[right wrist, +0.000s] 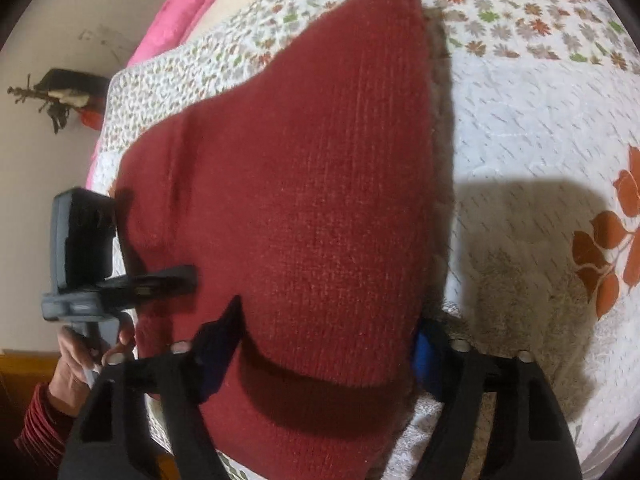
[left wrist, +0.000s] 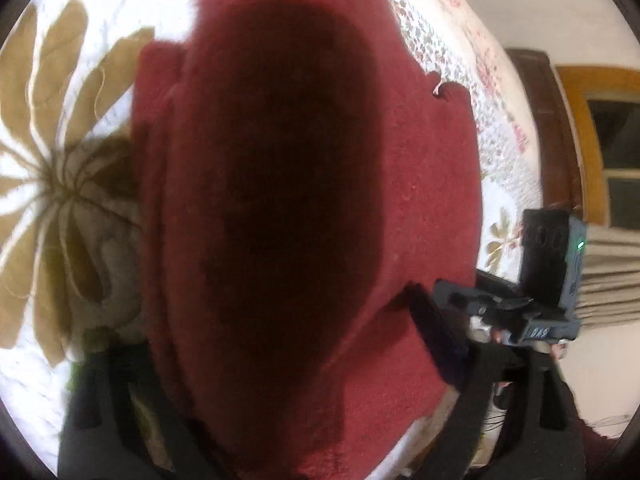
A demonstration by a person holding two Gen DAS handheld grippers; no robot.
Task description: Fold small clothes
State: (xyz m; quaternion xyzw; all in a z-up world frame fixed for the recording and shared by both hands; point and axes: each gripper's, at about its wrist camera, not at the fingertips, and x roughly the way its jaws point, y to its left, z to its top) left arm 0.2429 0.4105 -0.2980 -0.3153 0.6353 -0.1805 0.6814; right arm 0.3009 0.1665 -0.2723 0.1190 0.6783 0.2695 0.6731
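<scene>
Quilted bed (right wrist: 520, 128) below. Your right tongs (right wrist: 320, 344) straddle red knit garment (right wrist: 304, 184), grip unclear; long axis to 12 o'clock. Left tongs (left wrist: 280, 392) likewise unclear.

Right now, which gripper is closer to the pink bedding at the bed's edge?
Left, it seems. The left gripper touches the red knit garment on the side toward the pink bedding; the right gripper straddles the garment's near end, farther off.

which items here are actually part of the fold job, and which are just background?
In play:
red knit garment
left gripper, at its edge
right gripper, at its other edge

Background:
floral quilt it hangs over
pink cloth
wooden window frame
</scene>
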